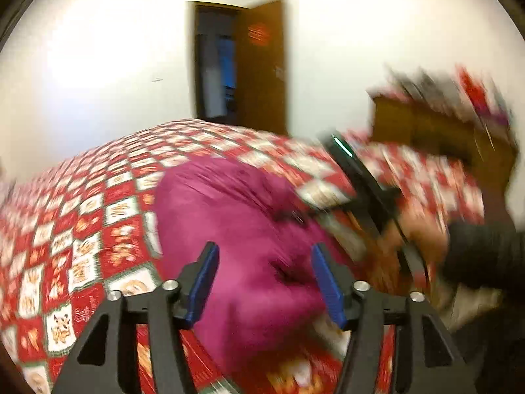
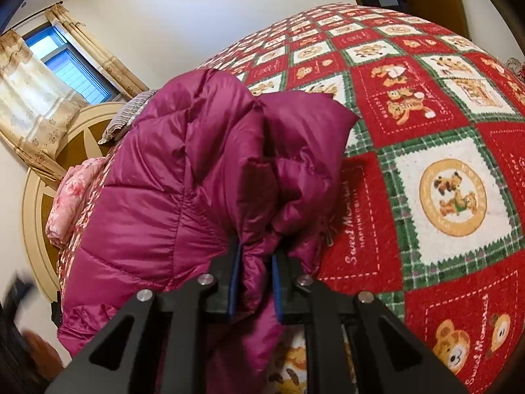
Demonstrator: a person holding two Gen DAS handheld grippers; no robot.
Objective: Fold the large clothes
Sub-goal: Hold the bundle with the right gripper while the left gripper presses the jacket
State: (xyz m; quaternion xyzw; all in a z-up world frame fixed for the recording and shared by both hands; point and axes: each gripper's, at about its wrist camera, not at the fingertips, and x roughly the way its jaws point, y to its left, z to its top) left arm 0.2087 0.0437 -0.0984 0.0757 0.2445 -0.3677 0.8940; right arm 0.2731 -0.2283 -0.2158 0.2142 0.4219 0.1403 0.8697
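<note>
A magenta puffer jacket (image 2: 183,170) lies heaped on a bed's red, bear-patterned quilt (image 2: 426,105). The right hand-held gripper (image 2: 254,282) clamps a fold of the jacket, while the left hand-held gripper (image 1: 264,282) hangs above it, jaws apart and empty.

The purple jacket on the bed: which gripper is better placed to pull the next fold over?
The right. The right gripper is shut on a bunched fold of the jacket, so it could probably drag it across the quilt. The left gripper is open, clear of the fabric, holding nothing.
</note>
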